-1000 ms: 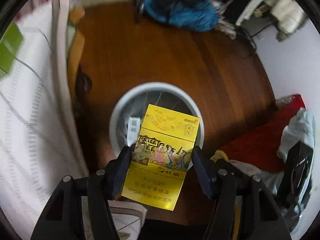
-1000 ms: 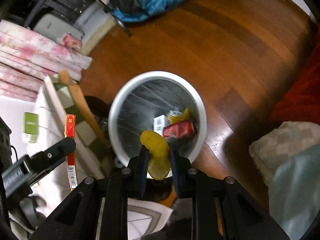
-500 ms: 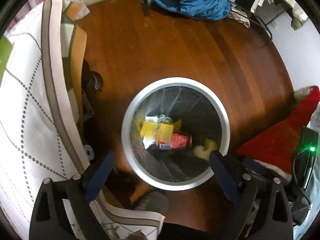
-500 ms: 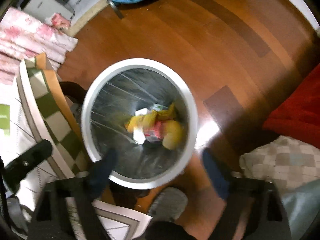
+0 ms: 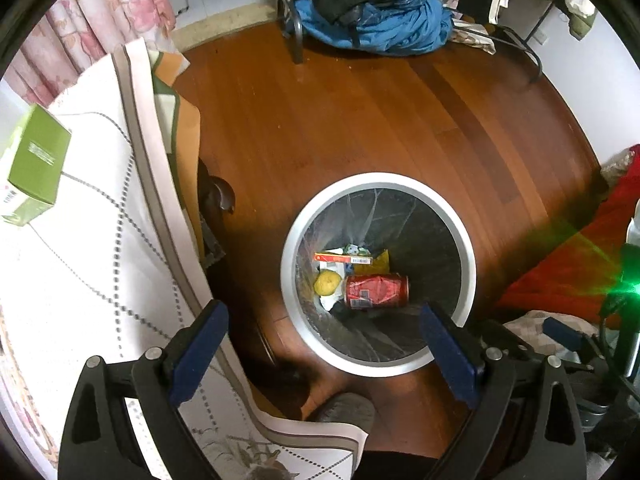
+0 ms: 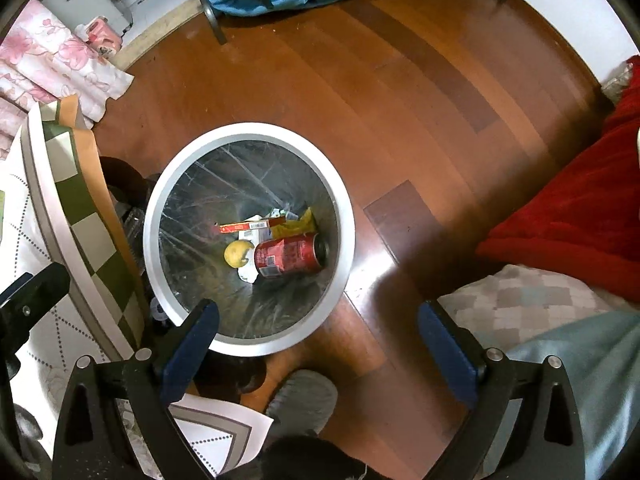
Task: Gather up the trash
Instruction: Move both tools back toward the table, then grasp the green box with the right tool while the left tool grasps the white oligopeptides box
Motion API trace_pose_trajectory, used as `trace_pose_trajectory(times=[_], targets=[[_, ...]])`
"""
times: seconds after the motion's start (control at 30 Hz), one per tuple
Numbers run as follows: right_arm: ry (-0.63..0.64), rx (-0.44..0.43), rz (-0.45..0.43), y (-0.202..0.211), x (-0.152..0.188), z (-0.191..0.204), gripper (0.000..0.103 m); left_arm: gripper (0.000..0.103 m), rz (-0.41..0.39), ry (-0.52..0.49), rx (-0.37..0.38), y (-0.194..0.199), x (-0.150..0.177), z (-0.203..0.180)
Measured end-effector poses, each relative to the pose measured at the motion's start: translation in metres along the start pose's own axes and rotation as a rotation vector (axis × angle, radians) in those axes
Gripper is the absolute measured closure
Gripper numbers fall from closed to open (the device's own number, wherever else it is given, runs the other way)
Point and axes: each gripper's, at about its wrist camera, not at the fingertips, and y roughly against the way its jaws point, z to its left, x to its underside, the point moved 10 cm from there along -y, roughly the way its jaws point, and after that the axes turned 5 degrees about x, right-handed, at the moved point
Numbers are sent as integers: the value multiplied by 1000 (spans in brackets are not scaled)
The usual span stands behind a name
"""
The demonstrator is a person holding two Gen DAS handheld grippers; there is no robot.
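left gripper fingers wide apart, empty; right gripper same; red can in bin

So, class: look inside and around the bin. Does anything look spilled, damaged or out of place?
Nothing is spilled: the trash all sits inside the bin. The red can lies on its side and looks dented. A green box sits on the white cloth, outside the bin.

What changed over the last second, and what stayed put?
Both grippers let go. The left gripper dropped its yellow cigarette pack and the right gripper its yellow peel into the trash bin. Both sets of jaws now stand wide open. The red can stayed at the bin's bottom.
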Motion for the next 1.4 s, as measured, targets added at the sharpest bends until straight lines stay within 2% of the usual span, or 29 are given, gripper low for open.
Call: trace_pose_trajectory(times=[0.2,0.43,0.53,0.67,0.77,0.8,0.9,1.0,1.03,1.1,1.2,1.3,1.4], targets=[[-2,6,-56,35,4,1,2,6,-52,-26,-14,27,2,1],[-11,-45,-132,91,4,15,2,6,-144,-21,7,82,1,15],[5,-82,-182,126,1,33,2,6,-195,2,18,113,-5,28],[80,-131,-241,175,-6,83,2,6,-297,74,20,169,-15,74],[188,-172,-260,201,-13,141,2,6,-361,142,-17,204,-15,133],[256,-176,-264,209,-15,173,1,6,-374,162,-38,212,-14,153],[452,-152,-270,216,-16,255,1,6,-402,239,-152,226,-3,232],[702,-94,-233,206,-11,343,1,6,-394,296,-246,221,13,290],[789,-61,-216,200,-8,370,1,6,-390,316,-294,215,21,317],[953,30,-191,184,-6,418,1,6,-371,342,-345,207,31,346],[1133,148,-180,160,-12,465,1,6,-315,376,-393,180,49,389],[1283,260,-149,134,-17,493,1,6,-273,372,-419,161,58,408],[1373,313,-98,108,-17,505,1,6,-242,358,-424,147,64,419]])
